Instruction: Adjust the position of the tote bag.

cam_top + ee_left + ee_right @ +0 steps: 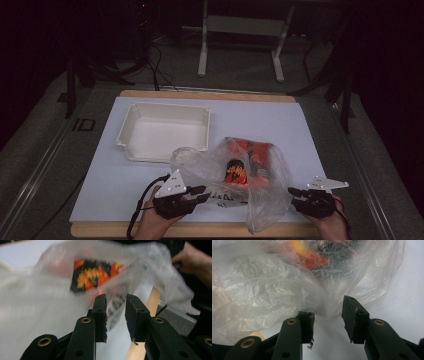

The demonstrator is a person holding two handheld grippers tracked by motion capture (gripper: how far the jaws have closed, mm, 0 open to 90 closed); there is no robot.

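A clear plastic bag [200, 165] lies on the white mat near the front edge, with an orange and black snack packet [250, 160] inside it. My left gripper [200, 192] is at the bag's left side, its jaws apart and pointing right into the plastic. In the left gripper view the left gripper [116, 297] is open, and the bag [32, 290] and packet [92, 275] are blurred just beyond its tips. My right gripper [292, 195] sits at the bag's right side. In its own view the right gripper [326, 306] is open, with the bag [262, 290] just past the tips.
An empty white tray [132, 112] stands on the mat [300, 130] behind and to the left of the bag. A wooden table edge [200, 230] runs along the front. Dark floor, cables and a white frame lie beyond the table.
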